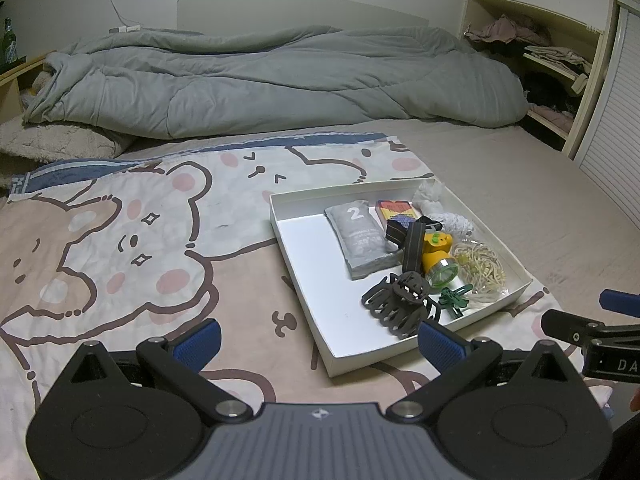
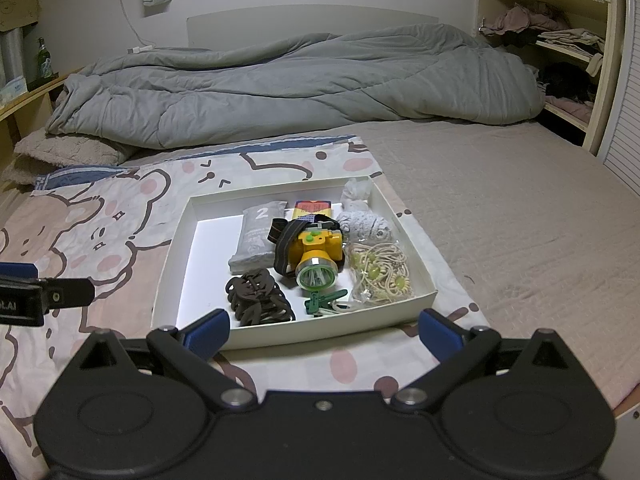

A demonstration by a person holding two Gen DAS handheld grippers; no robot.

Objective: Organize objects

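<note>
The left gripper (image 1: 320,344) hovered low over the cartoon-bear blanket (image 1: 132,240), fingers spread wide and holding nothing, aimed toward the near-left corner of the white tray (image 2: 280,338); the right gripper (image 2: 324,334) hung level just before the tray's near wall, likewise splayed and empty; both stood side by side, apart from the tray. Inside it lay a yellow headlamp (image 2: 316,256), a dark hair claw (image 2: 258,296), a green clip (image 2: 324,302), a grey packet (image 2: 256,240) and a bag of hair ties (image 2: 380,276), crowded toward its right half.

1 tray (image 2: 416,300), 1 headlamp (image 2: 318,254)
</note>
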